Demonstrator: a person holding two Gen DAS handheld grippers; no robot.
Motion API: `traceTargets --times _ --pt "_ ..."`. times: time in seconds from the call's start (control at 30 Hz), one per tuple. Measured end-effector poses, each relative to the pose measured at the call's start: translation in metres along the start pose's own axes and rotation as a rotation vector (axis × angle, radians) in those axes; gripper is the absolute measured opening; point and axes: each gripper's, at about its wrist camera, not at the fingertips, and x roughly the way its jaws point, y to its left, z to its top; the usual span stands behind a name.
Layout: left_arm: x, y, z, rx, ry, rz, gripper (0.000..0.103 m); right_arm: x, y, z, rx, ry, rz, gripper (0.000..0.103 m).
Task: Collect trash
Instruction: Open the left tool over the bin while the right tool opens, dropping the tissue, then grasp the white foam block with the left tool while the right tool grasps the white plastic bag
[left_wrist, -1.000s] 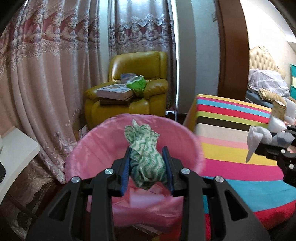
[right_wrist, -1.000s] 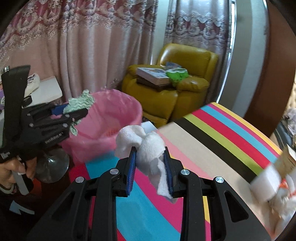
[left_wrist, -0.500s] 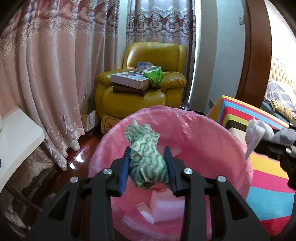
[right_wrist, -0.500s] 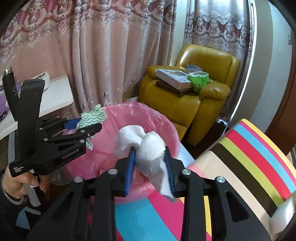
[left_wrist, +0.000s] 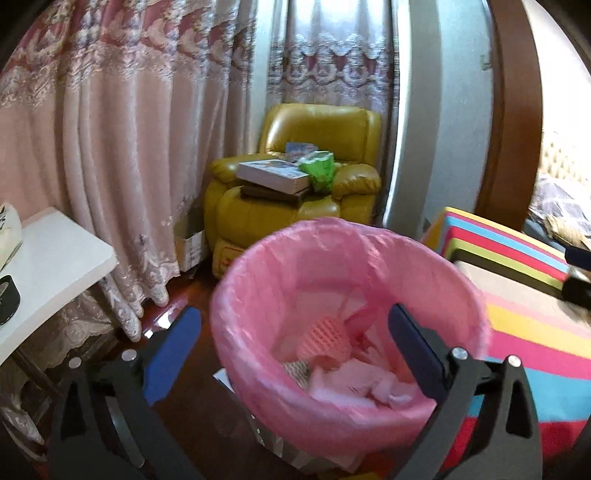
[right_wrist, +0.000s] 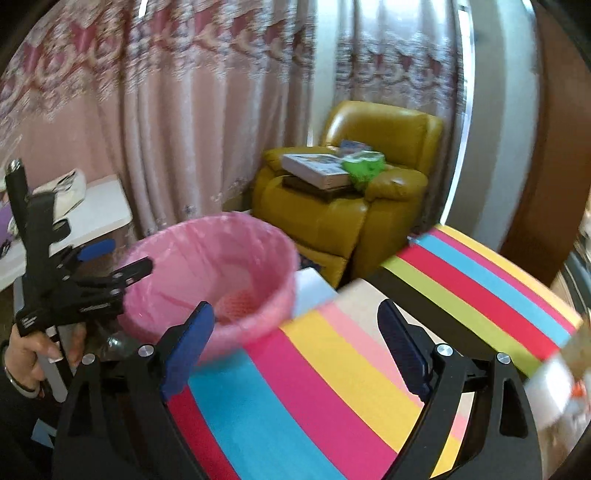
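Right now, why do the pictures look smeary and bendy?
Left wrist view: the pink bin rim is smeared by motion, and the fisheye bends the curtain. Right wrist view: blurrier overall, especially the striped cloth at the right edge.

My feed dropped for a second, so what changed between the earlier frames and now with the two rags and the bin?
Both rags were let go. The left hand-held gripper opened and no longer holds the green zigzag rag; the right hand-held gripper opened and its white rag is gone too. Neither rag can be clearly made out in the pink-lined bin now. The bin, striped table and yellow armchair stayed in place.
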Motion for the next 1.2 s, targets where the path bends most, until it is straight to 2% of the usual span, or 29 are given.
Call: traceTargets --times 0.13,0.23,0.43,0.53,0.6,0.67,0.77,0.87,0.97,1.1,1.2 --pt "-0.018 -0.027 -0.008 0.045 -0.025 -0.055 0.098 -0.025 -0.032 -0.026 0.098 -0.01 -0.084 0.084" --pt "-0.024 -0.057 -0.015 0.095 -0.008 -0.12 0.098 -0.04 -0.053 -0.042 0.17 -0.011 -0.12 0.084" --pt "-0.029 -0.128 -0.036 0.236 0.039 -0.226 0.098 -0.08 -0.095 -0.081 0.227 -0.014 -0.315 0.084" --pt "-0.034 -0.157 -0.045 0.274 0.019 -0.277 0.098 -0.108 -0.125 -0.099 0.267 -0.031 -0.412 0.084" --pt "-0.039 -0.175 -0.049 0.282 0.007 -0.316 0.098 -0.127 -0.152 -0.112 0.307 -0.036 -0.492 0.084" --pt "-0.041 -0.19 -0.052 0.254 0.028 -0.402 0.098 -0.145 -0.179 -0.125 0.378 -0.041 -0.554 0.084" --pt "-0.039 -0.21 -0.053 0.25 0.073 -0.438 0.098 -0.163 -0.212 -0.146 0.454 -0.026 -0.627 0.084" --pt "-0.036 -0.231 -0.051 0.303 0.089 -0.438 0.098 -0.166 -0.236 -0.161 0.514 0.006 -0.657 0.084" --pt "-0.03 -0.257 -0.045 0.335 0.123 -0.481 0.098 -0.161 -0.252 -0.169 0.555 0.033 -0.637 0.084" --pt "-0.017 -0.288 -0.032 0.355 0.134 -0.476 0.098 -0.147 -0.264 -0.168 0.548 0.076 -0.62 0.084" --pt "-0.004 -0.319 -0.026 0.373 0.156 -0.489 0.098 -0.133 -0.275 -0.169 0.55 0.15 -0.633 0.084"
